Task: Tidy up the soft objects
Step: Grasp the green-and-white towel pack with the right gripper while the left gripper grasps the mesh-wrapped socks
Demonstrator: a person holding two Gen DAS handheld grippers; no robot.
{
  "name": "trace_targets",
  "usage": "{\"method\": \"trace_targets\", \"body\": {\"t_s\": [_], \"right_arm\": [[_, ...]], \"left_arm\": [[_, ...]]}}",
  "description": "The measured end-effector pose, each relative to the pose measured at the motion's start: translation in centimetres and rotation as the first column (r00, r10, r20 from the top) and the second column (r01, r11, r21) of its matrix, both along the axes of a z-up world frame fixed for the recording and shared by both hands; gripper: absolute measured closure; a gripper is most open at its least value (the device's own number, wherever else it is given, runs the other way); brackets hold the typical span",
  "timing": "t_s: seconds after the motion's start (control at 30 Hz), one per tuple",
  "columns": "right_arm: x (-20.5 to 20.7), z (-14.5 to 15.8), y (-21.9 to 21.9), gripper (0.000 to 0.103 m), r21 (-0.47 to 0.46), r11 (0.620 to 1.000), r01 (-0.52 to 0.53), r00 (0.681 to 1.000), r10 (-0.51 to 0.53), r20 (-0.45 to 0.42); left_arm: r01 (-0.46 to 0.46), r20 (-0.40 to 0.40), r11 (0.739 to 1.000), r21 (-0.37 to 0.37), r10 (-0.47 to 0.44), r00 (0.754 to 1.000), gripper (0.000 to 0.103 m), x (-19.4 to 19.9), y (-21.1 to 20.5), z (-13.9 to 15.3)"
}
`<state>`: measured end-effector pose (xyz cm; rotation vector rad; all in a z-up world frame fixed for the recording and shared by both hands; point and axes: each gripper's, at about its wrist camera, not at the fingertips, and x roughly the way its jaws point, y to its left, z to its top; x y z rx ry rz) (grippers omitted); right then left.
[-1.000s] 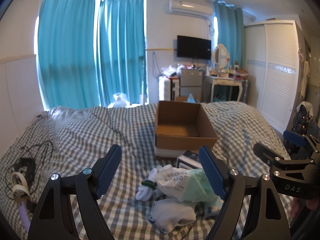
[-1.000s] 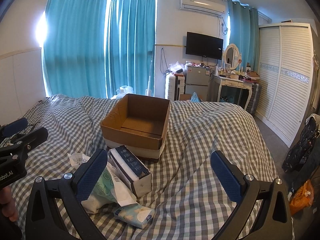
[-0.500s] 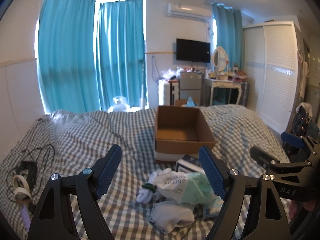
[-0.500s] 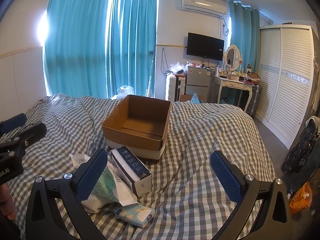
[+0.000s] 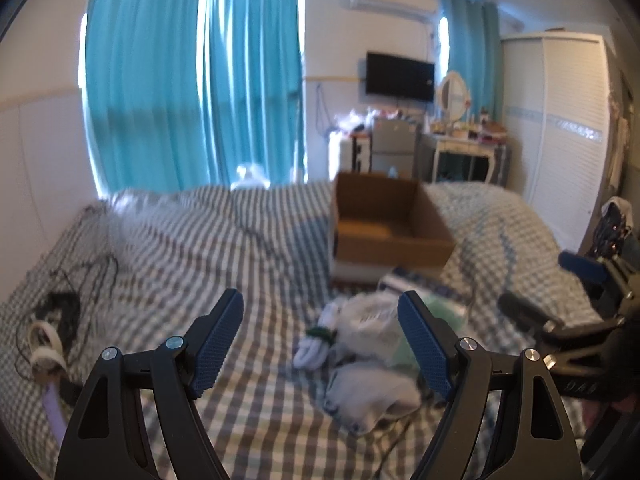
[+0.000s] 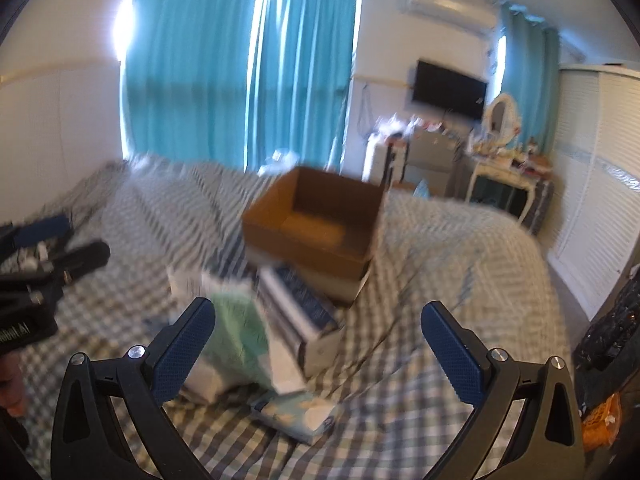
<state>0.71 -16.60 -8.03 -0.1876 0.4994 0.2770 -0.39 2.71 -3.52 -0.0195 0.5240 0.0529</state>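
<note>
Both grippers have moved a bit, so the pictures look blurry. Left gripper (image 5: 320, 336) and right gripper (image 6: 318, 344) have jaws wide, holding nothing, above the pile of soft things (image 5: 360, 344) near the box (image 5: 384, 220).

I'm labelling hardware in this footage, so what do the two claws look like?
Both match. The left claw and right claw have matte black angular frames with triangular cut-outs and silver round pivot bolts. Each finger ends in a dark blue pad with fine dotted texture. White lettering, blurred, marks each body. No cables or sleeves show.
</note>
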Motion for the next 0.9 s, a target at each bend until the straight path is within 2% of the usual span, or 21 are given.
{"method": "trace_targets", "body": {"t_s": [0.07, 0.13, 0.2, 0.3, 0.37, 0.43, 0.5, 0.6, 0.7, 0.9], "right_arm": [[1.3, -2.3, 0.7, 0.0, -0.005, 1.0, -0.022, 0.997, 0.022, -0.073], [2.5, -4.7, 1.2, 0.007, -0.005, 0.999, -0.045, 0.988, 0.043, -0.151], [3.1, -6.1, 1.6, 0.008, -0.004, 0.998, -0.063, 0.98, 0.061, -0.189], [3.6, -6.6, 2.1, 0.011, -0.012, 0.998, -0.069, 0.976, 0.065, -0.207], [3.8, -6.8, 2.4, 0.024, -0.016, 0.997, -0.08, 0.972, 0.075, -0.222], [3.9, -7.3, 2.5, 0.052, -0.019, 0.995, -0.095, 0.966, 0.088, -0.245], [4.0, -7.6, 2.6, 0.06, -0.027, 0.995, -0.101, 0.963, 0.091, -0.255], [3.4, -6.8, 2.2, 0.079, 0.009, 0.994, -0.112, 0.967, 0.111, -0.228], [2.6, -5.3, 1.4, 0.082, 0.029, 0.994, -0.107, 0.976, 0.11, -0.188], [1.5, -2.0, -1.2, 0.083, 0.061, 0.995, -0.074, 0.991, 0.08, -0.106]], "left_arm": [[-0.015, -0.04, 1.0, 0.01, 0.015, 0.999, 0.022, 0.8, 0.2, -1.6], [-0.018, -0.075, 1.0, 0.019, 0.019, 0.997, 0.022, 1.2, 0.2, -3.1], [-0.016, -0.102, 1.0, 0.021, 0.018, 0.995, 0.022, 1.7, 0.3, -4.2], [-0.017, -0.135, 1.0, 0.009, 0.018, 0.991, 0.022, 2.1, 0.4, -5.2], [-0.014, -0.142, 1.0, -0.002, 0.013, 0.99, 0.022, 2.0, 0.5, -5.4], [-0.009, -0.141, 1.0, 0.0, 0.009, 0.99, 0.022, 2.0, 0.4, -5.6], [-0.001, -0.144, 1.0, 0.008, 0.002, 0.99, 0.022, 2.0, 0.2, -5.7], [0.032, -0.149, 0.999, 0.019, -0.029, 0.988, 0.022, 2.0, -0.7, -5.9], [0.059, -0.154, 0.998, 0.02, -0.055, 0.987, 0.022, 2.1, -1.4, -5.9], [0.127, -0.215, 0.991, -0.036, -0.132, 0.968, 0.022, 3.2, -2.5, -7.3]]}}
